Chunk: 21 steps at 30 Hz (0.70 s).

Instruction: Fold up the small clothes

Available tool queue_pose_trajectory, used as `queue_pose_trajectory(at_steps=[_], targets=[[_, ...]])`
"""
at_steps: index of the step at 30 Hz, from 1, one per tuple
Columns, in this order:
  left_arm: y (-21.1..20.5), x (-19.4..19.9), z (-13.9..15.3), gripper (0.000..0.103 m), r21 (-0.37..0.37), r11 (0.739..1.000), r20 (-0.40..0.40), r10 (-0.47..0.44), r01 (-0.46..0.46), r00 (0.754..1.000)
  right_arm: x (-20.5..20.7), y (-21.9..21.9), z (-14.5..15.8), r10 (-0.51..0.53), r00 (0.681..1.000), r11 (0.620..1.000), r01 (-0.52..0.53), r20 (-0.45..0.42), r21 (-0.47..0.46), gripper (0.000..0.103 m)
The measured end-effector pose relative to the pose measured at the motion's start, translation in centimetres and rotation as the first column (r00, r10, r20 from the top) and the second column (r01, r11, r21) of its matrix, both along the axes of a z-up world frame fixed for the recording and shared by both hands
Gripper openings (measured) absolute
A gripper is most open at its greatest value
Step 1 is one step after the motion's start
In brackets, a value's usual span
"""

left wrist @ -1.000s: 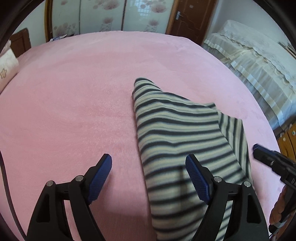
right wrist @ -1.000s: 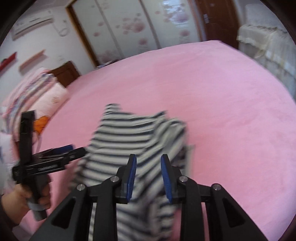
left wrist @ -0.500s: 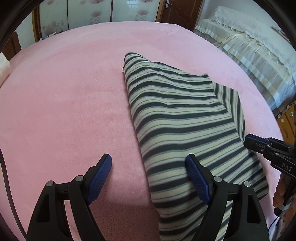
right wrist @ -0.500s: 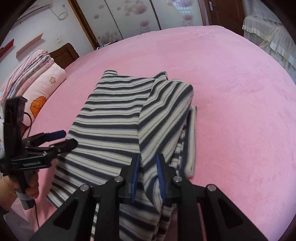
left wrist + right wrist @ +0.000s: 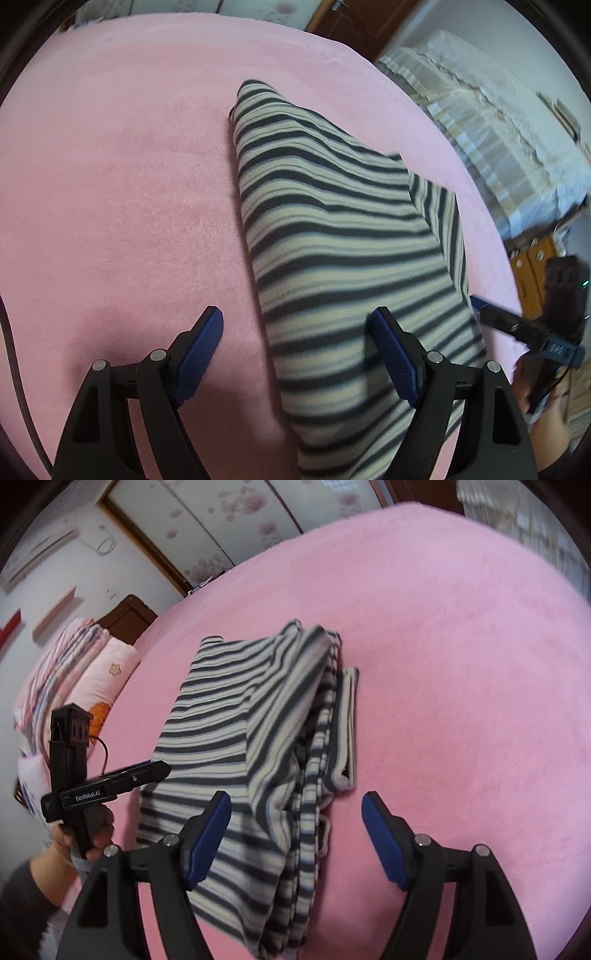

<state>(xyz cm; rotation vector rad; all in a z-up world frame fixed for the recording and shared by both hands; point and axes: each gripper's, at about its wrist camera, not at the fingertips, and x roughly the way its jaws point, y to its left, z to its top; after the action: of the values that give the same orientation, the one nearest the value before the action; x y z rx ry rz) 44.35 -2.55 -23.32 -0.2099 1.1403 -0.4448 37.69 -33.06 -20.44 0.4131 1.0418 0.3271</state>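
A cream garment with dark grey stripes (image 5: 332, 229) lies folded on the pink bed cover (image 5: 122, 192). In the right wrist view the garment (image 5: 236, 731) shows several stacked layers along its right edge. My left gripper (image 5: 297, 354) is open and empty, low over the garment's near left edge. My right gripper (image 5: 295, 834) is open and empty, just above the garment's near end. The left gripper (image 5: 155, 768) also shows in the right wrist view, at the garment's left side. The right gripper (image 5: 484, 308) shows at the garment's right edge in the left wrist view.
Folded pink bedding and pillows (image 5: 74, 672) lie at the far left of the bed. A second bed with a cream striped cover (image 5: 498, 122) stands to the right. A wooden cabinet (image 5: 535, 273) stands beyond the bed's right edge. A wardrobe with flowered doors (image 5: 207, 528) is behind.
My right gripper was shut on a fold of the striped garment; it has opened and let the fold drop onto the garment. My left gripper stayed open.
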Motion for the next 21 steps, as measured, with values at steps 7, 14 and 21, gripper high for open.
queue_pose_trajectory(at_steps=[7,14,21], targets=[[-0.2,1.1,-1.4,0.083,-0.046,0.999,0.013,0.004,-0.004,1.0,3.4,0.2,-2.8,-0.022,1.0,0.998,0.023,-0.017,0.061,0.074],[0.0,1.3,-2.0,0.084,-0.11,0.992,0.028,0.072,-0.069,0.997,5.9,1.5,-3.2,0.011,1.0,0.991,-0.011,0.0,0.134,0.074],[-2.1,1.4,-1.2,0.037,-0.045,0.997,0.062,0.063,-0.06,0.996,6.1,2.9,-2.4,0.048,0.999,0.996,-0.05,0.025,0.069,0.037]])
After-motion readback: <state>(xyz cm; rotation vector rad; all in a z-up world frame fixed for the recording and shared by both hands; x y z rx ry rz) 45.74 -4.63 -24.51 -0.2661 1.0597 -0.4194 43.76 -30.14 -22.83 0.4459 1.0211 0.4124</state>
